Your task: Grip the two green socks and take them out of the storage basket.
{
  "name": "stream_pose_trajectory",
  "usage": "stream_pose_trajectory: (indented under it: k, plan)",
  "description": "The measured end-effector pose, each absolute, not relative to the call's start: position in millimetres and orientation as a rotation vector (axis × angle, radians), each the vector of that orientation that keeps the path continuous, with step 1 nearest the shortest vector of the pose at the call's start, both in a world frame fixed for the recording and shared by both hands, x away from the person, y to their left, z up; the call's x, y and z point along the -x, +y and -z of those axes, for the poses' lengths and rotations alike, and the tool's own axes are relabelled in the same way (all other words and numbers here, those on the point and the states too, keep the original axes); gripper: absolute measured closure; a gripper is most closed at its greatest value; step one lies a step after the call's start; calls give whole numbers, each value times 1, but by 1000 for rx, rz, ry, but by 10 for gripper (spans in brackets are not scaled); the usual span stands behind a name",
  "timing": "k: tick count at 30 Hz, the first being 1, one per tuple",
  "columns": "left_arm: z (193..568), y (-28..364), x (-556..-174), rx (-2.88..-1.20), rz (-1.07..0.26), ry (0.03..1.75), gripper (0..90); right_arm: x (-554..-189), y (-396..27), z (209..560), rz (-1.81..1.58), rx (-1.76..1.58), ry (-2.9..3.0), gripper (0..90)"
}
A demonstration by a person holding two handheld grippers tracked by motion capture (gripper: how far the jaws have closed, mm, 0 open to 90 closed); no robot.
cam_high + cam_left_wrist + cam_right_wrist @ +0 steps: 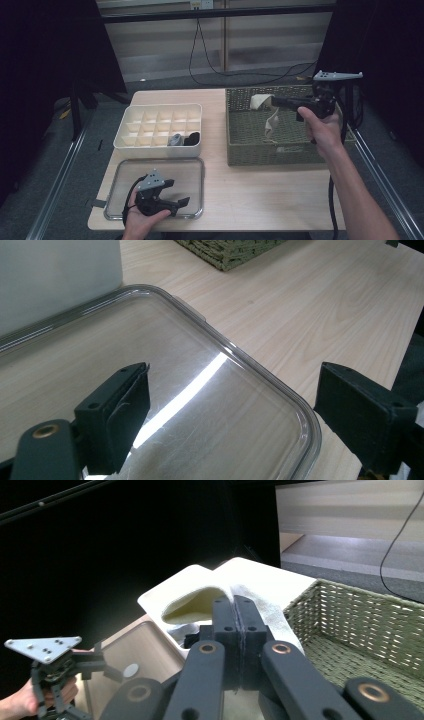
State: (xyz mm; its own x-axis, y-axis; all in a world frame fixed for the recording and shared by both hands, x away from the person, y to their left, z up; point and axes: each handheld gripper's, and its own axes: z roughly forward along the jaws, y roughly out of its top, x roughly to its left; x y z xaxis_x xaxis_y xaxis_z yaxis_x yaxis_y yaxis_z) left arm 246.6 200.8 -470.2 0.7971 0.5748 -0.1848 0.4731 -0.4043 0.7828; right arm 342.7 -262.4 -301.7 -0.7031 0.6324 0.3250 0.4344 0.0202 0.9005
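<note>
Free strip: bare surface [250, 185] between clear lid [125, 170] and basket [240, 150].
Obstacle: divided box [150, 145] just behind lid.

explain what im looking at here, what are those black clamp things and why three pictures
A person sits at a wooden table holding a hand-held grabbing tool in each hand; no robot arm is involved. The high view looks down from above. The other two pictures come from small cameras riding on each tool, looking along its black jaws.

On the table are a white divided box with two small dark items in its front cells, a clear plastic lid lying flat, and a woven green basket.

The left tool hovers over the lid with its jaws open and nothing between them. The right tool is shut on a cream sock, lifted above the basket so the sock dangles down.
</note>
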Motion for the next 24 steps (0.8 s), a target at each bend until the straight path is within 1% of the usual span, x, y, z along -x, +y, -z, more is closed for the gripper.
stream_pose_trajectory:
  k: [18,24]
  plan:
    - [467,197,-249,-2052,-160,772,147,-290,-258,288,-1750,-1044,2140,900]
    - [465,190,-247,-2052,-145,734,145,-267,-255,296,-1730,-1033,2164,900]
